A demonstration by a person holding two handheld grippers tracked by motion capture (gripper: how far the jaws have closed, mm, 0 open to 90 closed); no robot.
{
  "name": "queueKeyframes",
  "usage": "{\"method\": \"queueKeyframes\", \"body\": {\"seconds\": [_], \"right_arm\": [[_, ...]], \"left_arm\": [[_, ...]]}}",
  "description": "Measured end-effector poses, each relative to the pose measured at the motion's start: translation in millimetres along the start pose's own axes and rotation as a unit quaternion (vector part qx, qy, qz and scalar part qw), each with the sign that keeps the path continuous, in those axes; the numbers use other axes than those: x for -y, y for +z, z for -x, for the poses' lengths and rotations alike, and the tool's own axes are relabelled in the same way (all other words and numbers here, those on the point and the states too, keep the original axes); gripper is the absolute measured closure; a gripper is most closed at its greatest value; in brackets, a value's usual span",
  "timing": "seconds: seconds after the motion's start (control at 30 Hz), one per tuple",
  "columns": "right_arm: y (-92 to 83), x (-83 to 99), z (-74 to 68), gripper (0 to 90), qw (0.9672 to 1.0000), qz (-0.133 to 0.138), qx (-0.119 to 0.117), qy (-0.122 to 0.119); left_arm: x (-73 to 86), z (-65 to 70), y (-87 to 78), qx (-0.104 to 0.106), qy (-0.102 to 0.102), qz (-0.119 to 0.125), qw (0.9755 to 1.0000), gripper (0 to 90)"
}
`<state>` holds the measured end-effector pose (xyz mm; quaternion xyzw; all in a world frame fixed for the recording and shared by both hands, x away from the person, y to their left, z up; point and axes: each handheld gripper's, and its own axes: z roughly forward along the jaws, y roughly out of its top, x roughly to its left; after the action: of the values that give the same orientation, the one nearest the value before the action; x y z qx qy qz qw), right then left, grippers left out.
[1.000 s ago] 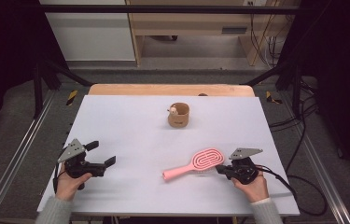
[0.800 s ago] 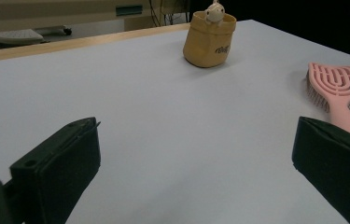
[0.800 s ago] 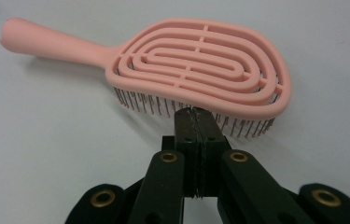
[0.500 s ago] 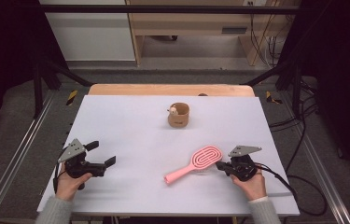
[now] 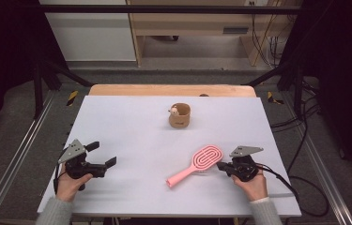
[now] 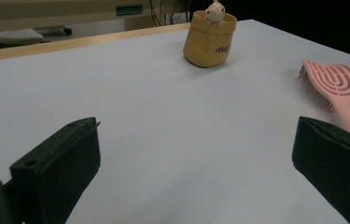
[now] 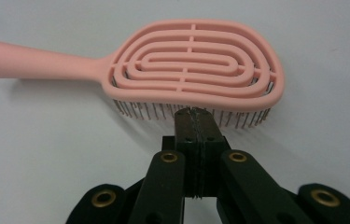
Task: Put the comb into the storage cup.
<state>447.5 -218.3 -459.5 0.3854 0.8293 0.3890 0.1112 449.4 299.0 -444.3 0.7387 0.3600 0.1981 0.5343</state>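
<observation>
pink hairbrush (image 5: 196, 165) has swung slightly, nudged by the right gripper (image 5: 221, 166), jaws pressed together, touching its bristles; left gripper (image 5: 102, 158) gapes apart, idle. repositioning seems underway.

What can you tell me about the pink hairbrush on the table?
The pink hairbrush looks like matte plastic, with an oval vented head of looping ribs, thin bristles facing down, and a plain tapered handle. It lies flat on the white table, handle toward the person. The right claw, shut, meets the bristles at the head's edge.
</observation>
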Motion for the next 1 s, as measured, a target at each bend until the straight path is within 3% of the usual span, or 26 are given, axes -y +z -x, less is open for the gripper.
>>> {"method": "queueKeyframes", "body": {"seconds": [0.23,0.5,1.0], "right_arm": [[-11.4,-6.4,-10.9,90.0,0.9995,0.027,-0.015,-0.007],[-10.8,-21.8,-26.2,90.0,0.9977,0.059,-0.028,-0.018],[11.2,-45.0,-47.4,90.0,0.997,0.053,-0.047,-0.032]], "left_arm": [[0.0,0.0,0.2,-0.001,0.002,-0.001,1.0,1.0],[0.2,-0.2,0.5,-0.003,0.001,-0.002,1.0,1.0],[0.4,-1.1,1.1,-0.004,0.0,-0.003,1.0,1.0]]}}
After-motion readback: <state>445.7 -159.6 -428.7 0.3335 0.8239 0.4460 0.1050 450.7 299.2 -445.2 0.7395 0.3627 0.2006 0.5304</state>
